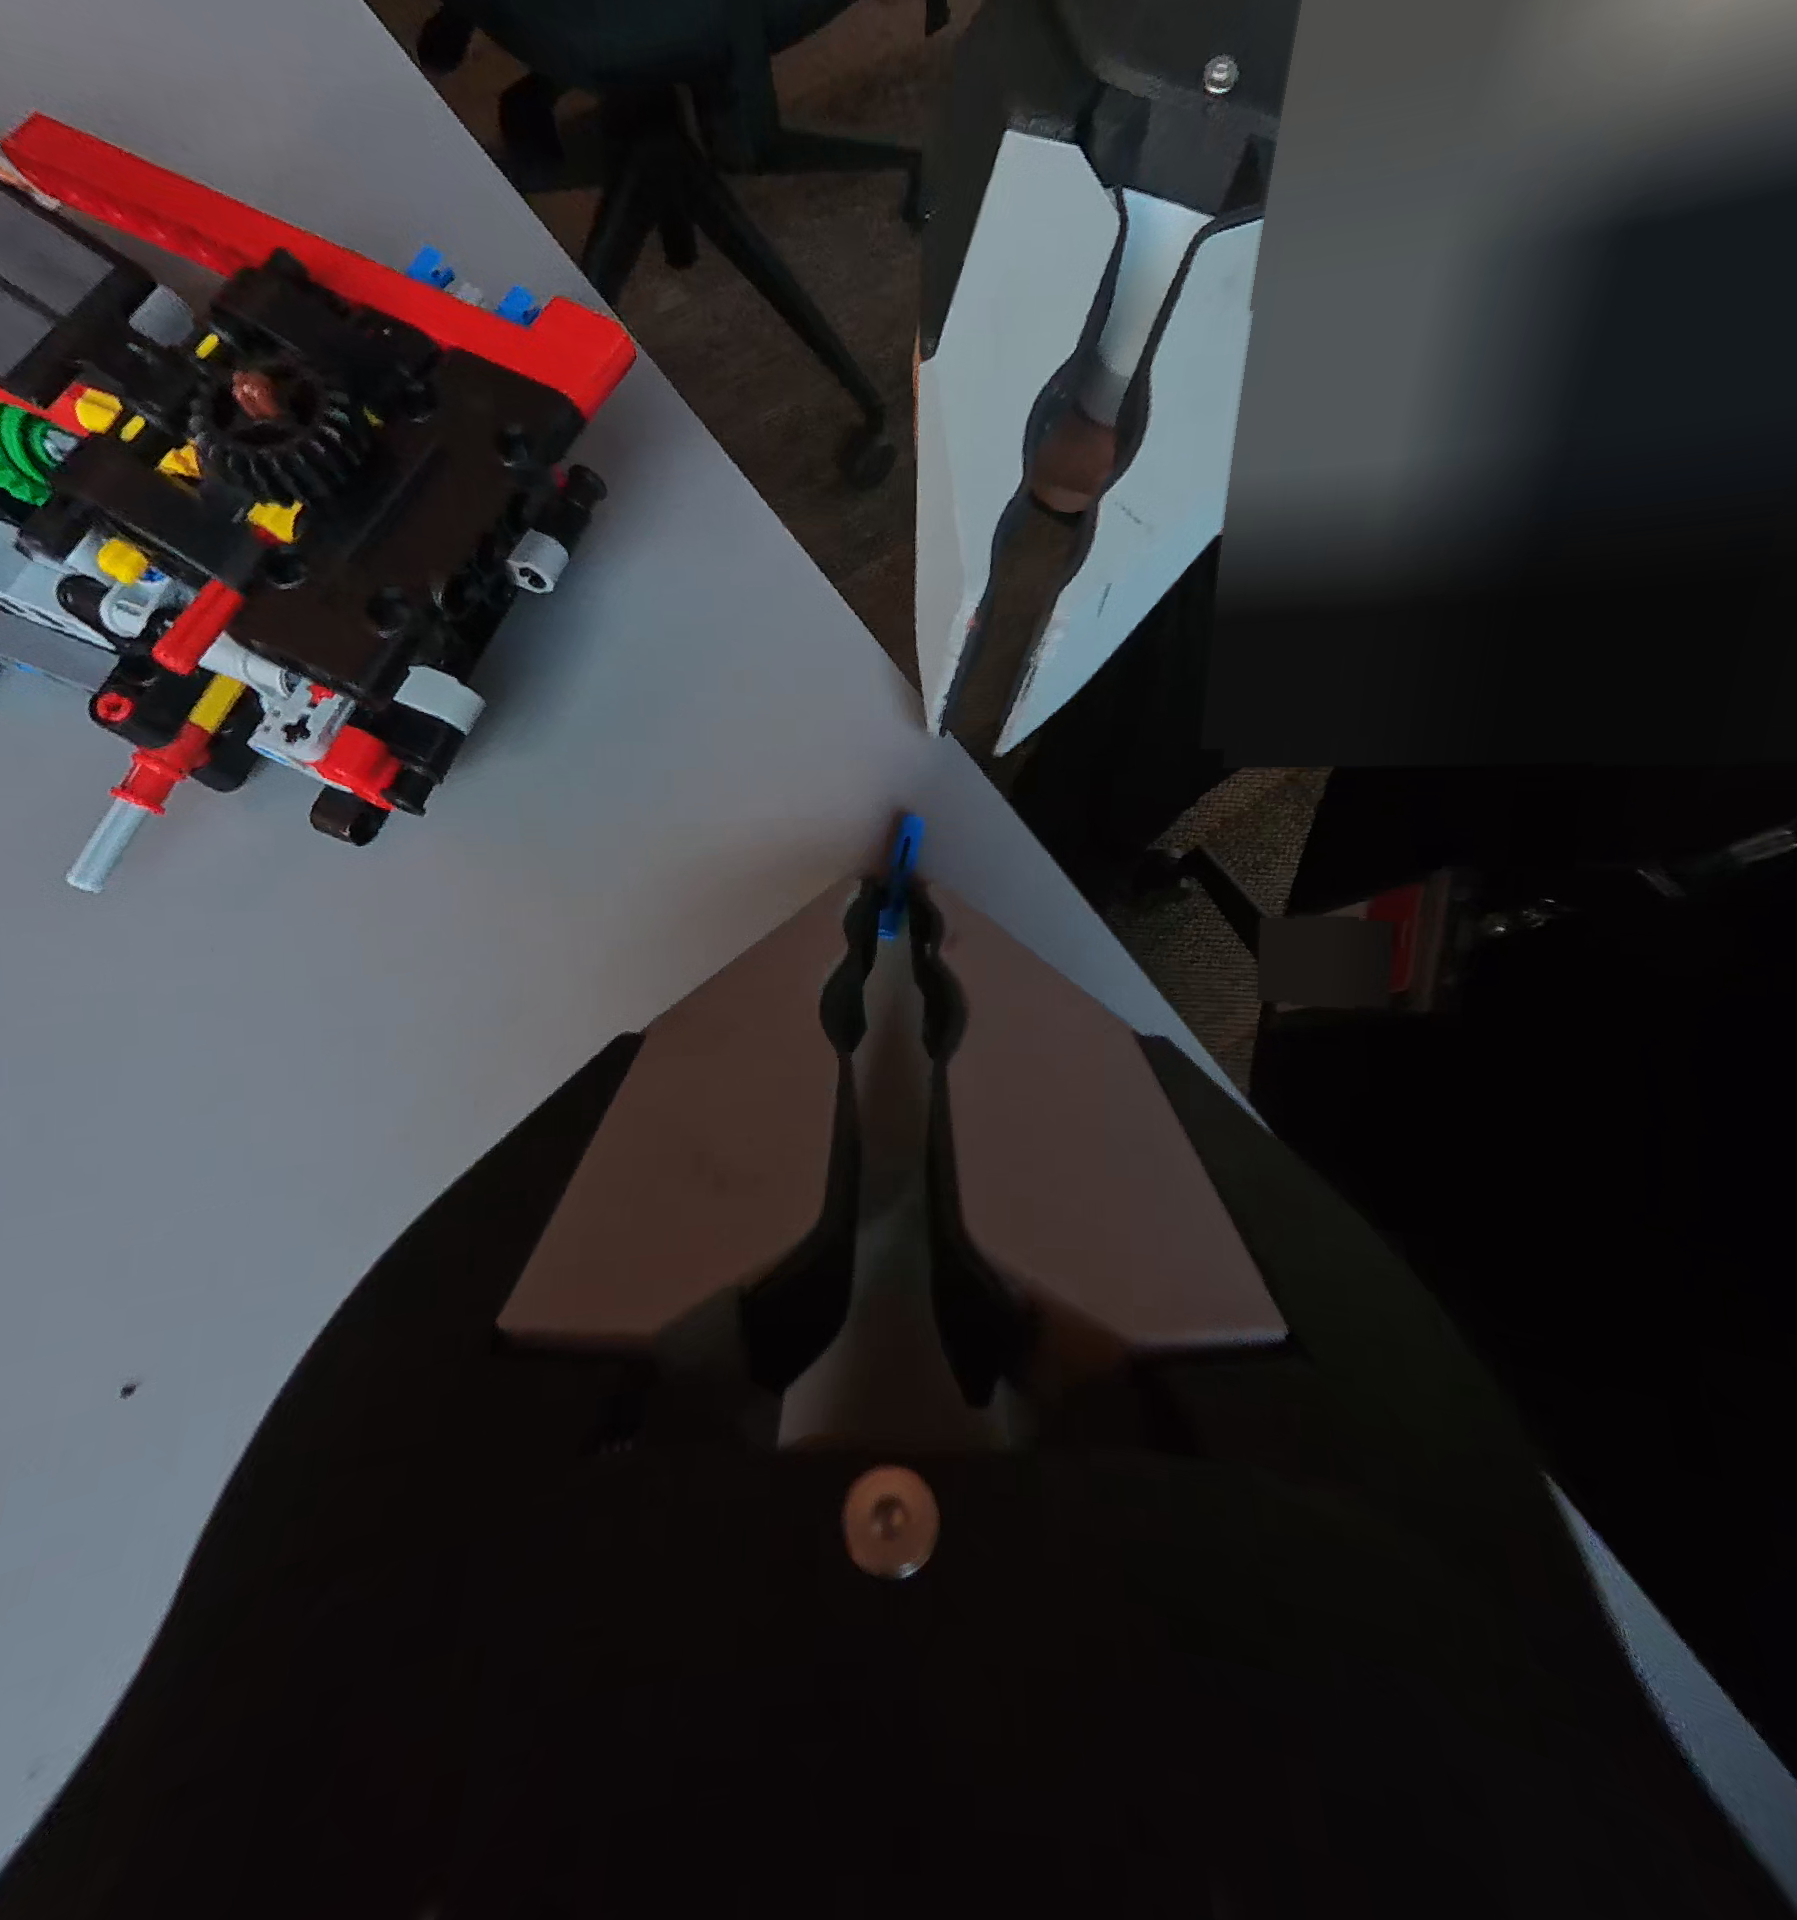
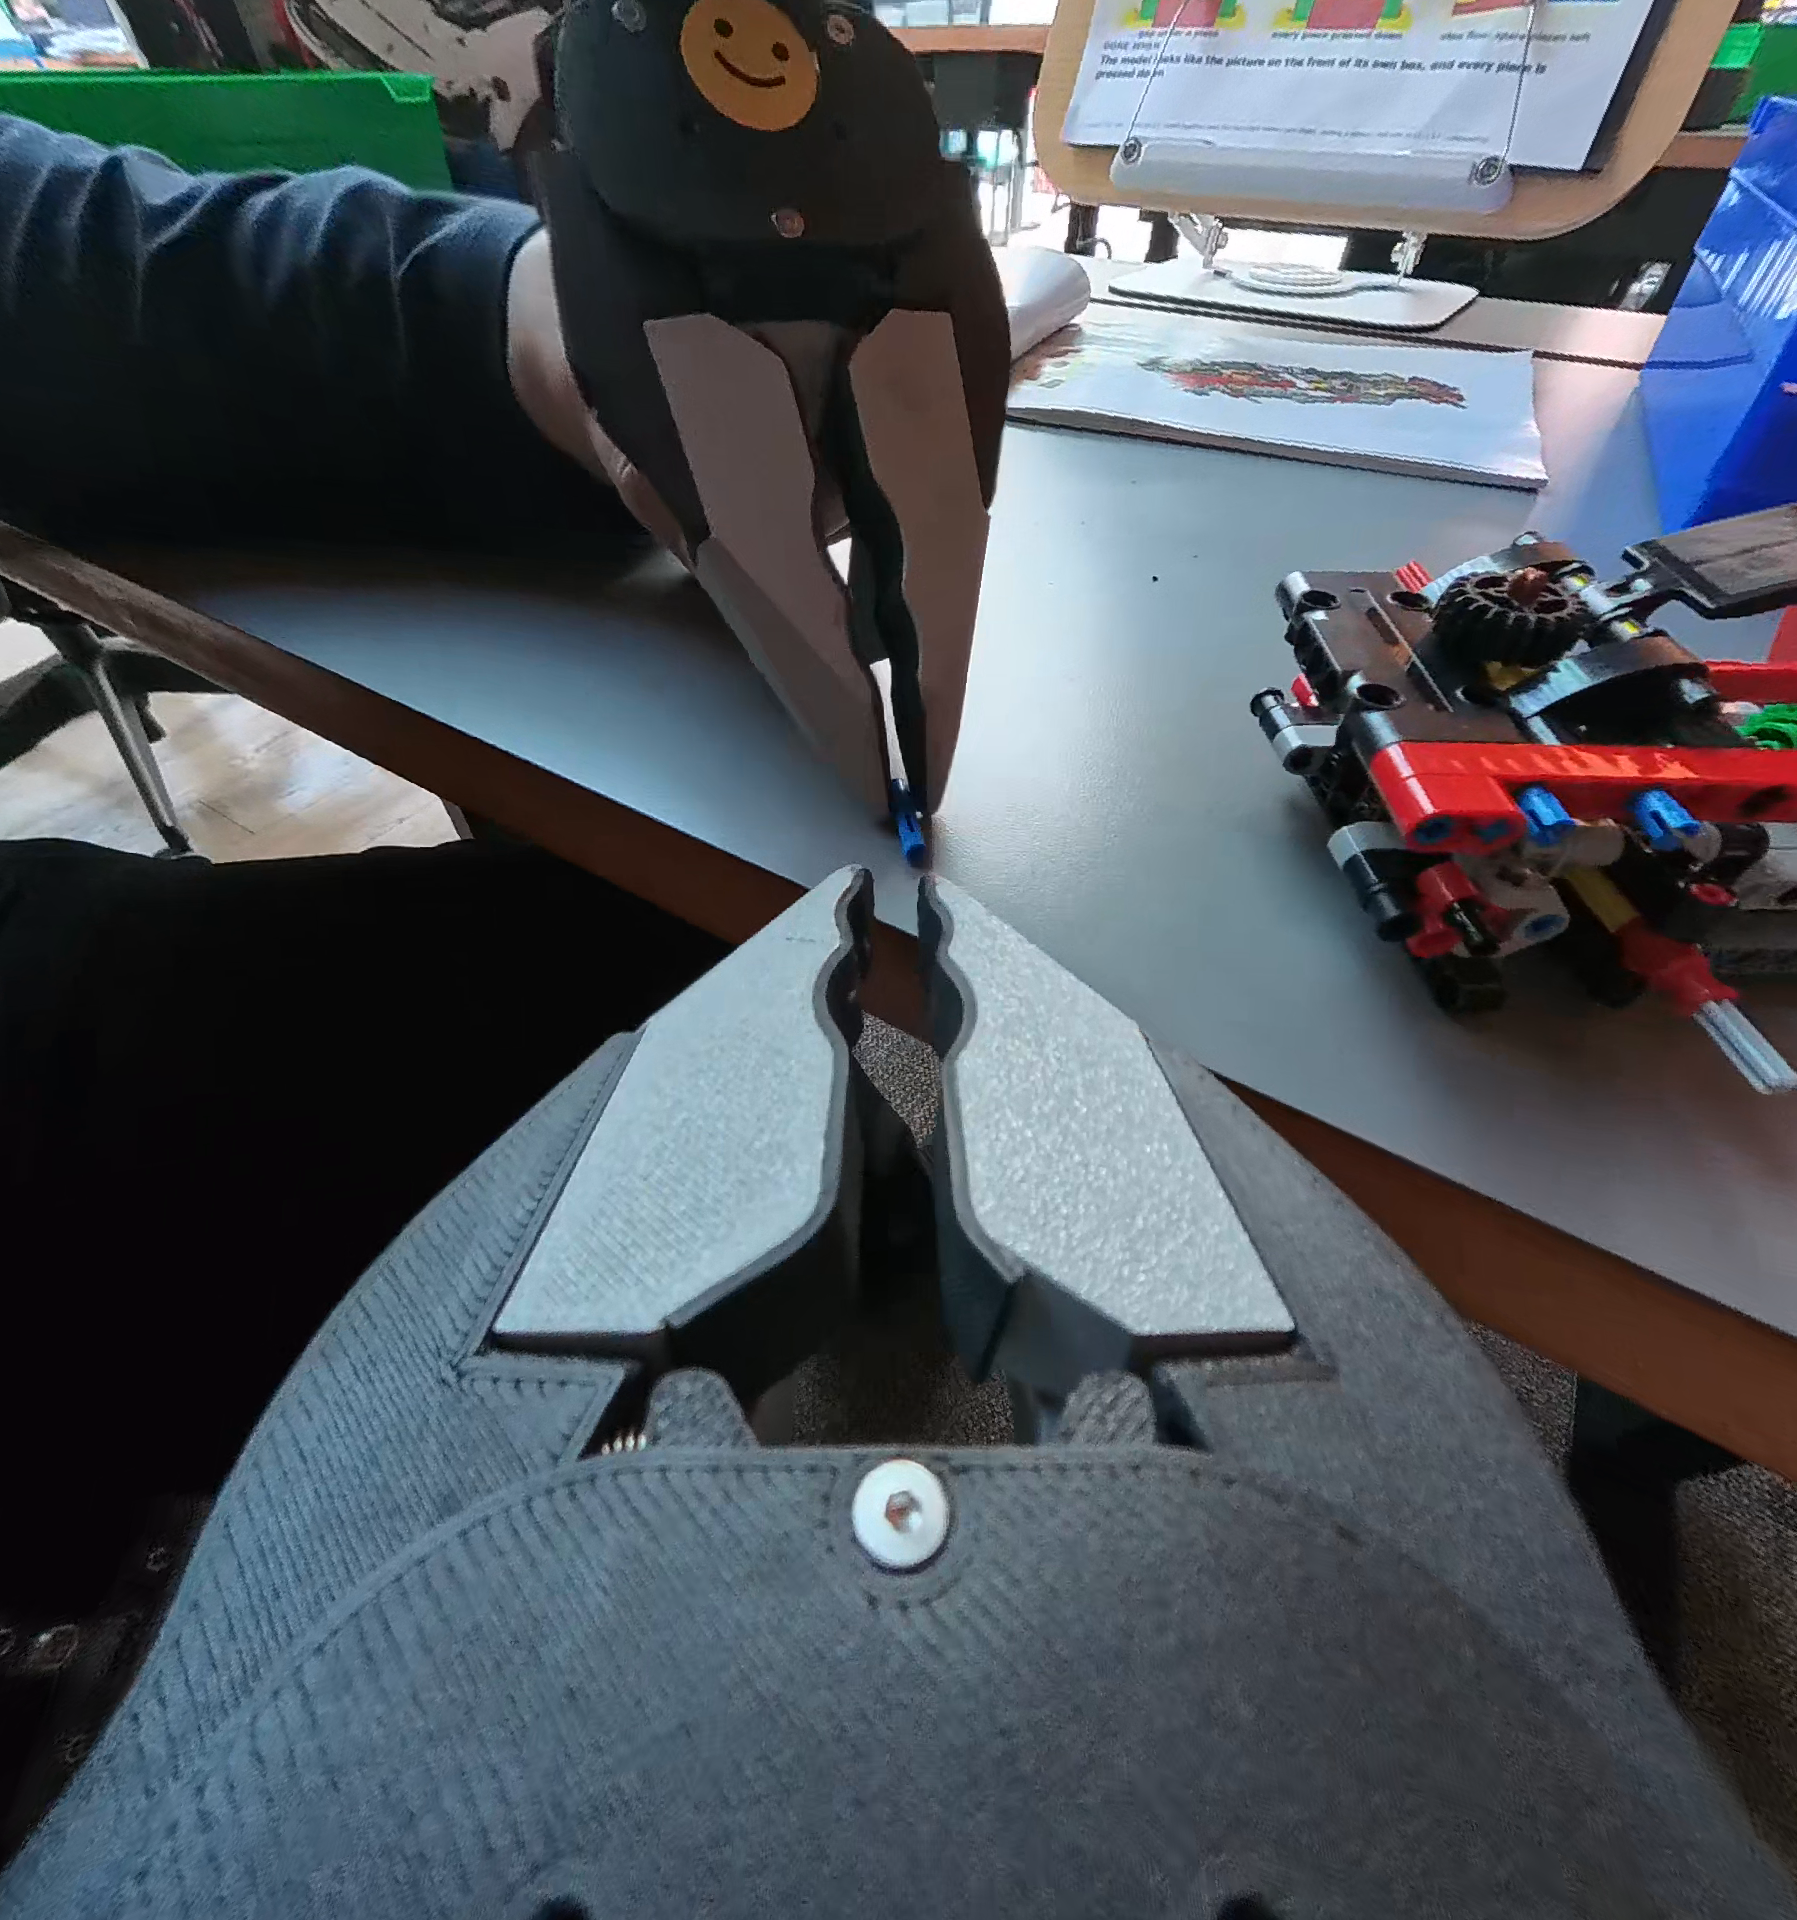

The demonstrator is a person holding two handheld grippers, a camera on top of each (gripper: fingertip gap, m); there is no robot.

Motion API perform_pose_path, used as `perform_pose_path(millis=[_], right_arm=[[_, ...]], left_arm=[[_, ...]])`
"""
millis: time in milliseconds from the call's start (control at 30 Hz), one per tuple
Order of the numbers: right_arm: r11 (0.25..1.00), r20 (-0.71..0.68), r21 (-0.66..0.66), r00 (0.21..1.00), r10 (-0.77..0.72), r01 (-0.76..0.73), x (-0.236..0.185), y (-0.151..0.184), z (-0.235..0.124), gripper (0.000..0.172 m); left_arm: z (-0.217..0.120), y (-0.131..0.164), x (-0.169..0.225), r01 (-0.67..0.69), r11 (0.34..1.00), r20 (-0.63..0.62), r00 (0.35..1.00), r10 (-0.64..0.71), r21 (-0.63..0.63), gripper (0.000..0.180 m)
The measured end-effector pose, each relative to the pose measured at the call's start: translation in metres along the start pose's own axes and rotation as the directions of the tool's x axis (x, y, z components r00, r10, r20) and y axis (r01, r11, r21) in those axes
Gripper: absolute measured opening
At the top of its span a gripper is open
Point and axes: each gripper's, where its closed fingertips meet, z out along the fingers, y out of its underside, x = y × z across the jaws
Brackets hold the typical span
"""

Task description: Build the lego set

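My left gripper [image 1: 889, 896] is shut on a small blue pin [image 1: 904, 868], pinched at the very fingertips, with its free end down on the grey table [image 1: 458, 1039] near the table's edge. The right wrist view shows that gripper [image 2: 912, 805] from the front, with the blue pin [image 2: 910, 823] sticking out below its tips. My right gripper [image 2: 894, 891] is open by a narrow gap with nothing between the pads; it hovers at the table edge, tips just short of the pin. It shows in the left wrist view [image 1: 951, 717] too. A brick-built model [image 2: 1548, 769] [image 1: 250, 468] of black, red and grey parts stands on the table.
An instruction booklet [image 2: 1278, 405], a blue bin [image 2: 1756, 312] and a sheet holder on a stand [image 2: 1341, 114] are at the table's back. A person's dark sleeve [image 2: 198, 312] reaches in from the left. An office chair's base [image 1: 748, 239] stands on the floor beyond the edge.
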Motion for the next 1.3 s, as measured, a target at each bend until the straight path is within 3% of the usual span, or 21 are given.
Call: perform_pose_path(millis=[200,600,833,933,1000,1133,1300], right_arm=[[0.999,0.005,0.024,1.0,-0.021,0.021,0.001,0.0,-0.003,0.008],[0.994,-0.006,0.028,0.994,-0.108,0.108,-0.003,0.0,0.003,0.001],[0.998,0.05,0.051,0.998,0.027,-0.03,-0.002,0.002,0.005,0.001],[0.997,0.053,0.055,0.997,0.051,-0.054,0.0,0.001,0.003,0.001],[0.991,0.09,0.067,0.99,0.107,-0.113,0.0,0.0,0.002,0.001],[0.968,0.154,0.085,0.963,0.22,-0.234,0.0,-0.004,-0.002,0.001],[0.944,0.179,0.038,0.932,0.316,-0.327,0.003,0.002,-0.001,0.001]], left_arm=[[0.007,-0.012,0.009,-0.192,0.981,0.063,0.98,0.19,0.024,0.004],[0.009,-0.023,0.015,-0.193,0.978,0.017,0.981,0.193,0.073,0.003],[0.009,-0.02,0.012,-0.199,0.979,0.038,0.98,0.197,0.055,0.004],[0.008,-0.015,0.009,-0.193,0.981,0.053,0.98,0.191,0.033,0.02],[0.006,-0.016,0.011,-0.221,0.974,0.056,0.974,0.218,0.042,0.018],[0.007,-0.016,0.009,-0.374,0.928,0.149,0.917,0.369,0.002,0.003],[0.008,-0.019,0.002,-0.451,0.892,0.248,0.86,0.447,-0.044,0.01]])
